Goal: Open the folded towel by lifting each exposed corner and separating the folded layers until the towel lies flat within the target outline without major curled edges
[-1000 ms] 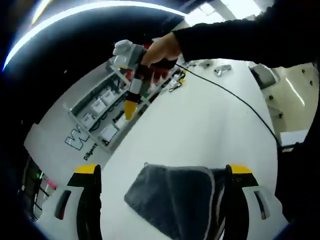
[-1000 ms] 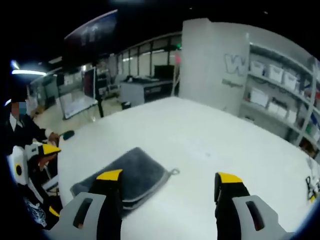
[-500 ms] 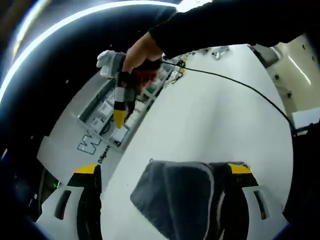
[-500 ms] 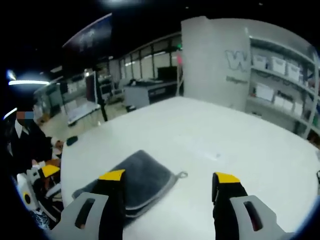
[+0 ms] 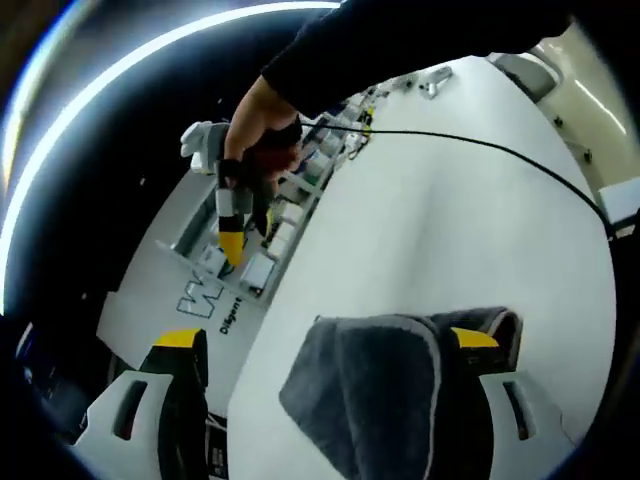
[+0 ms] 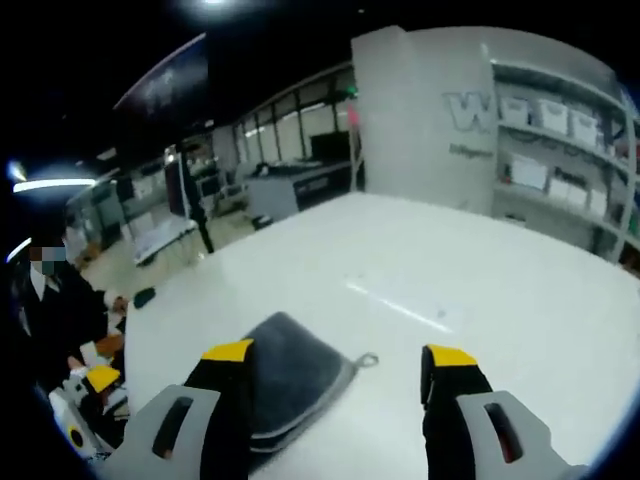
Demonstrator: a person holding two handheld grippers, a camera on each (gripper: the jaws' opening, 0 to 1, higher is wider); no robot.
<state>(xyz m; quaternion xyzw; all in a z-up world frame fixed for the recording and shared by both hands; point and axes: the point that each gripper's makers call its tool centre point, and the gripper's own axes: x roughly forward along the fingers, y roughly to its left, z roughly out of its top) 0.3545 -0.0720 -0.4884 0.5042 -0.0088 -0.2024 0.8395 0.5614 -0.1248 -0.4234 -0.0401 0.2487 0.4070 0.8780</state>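
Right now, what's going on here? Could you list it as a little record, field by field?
Item: grey towel, folded in layers, lying on the white table
Towel detail: small hanging loop at one corner
Left gripper: jaws open, towel between them, no grip yet
Right gripper: jaws open, towel's loop corner between them
Person's hand: holds the right gripper above the table in the left gripper view
Background: shelves with white bins
Progress: towel not yet unfolded

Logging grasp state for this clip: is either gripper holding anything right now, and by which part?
Nothing is held. The left gripper and right gripper are both open, above the folded dark grey towel lying on the white table.
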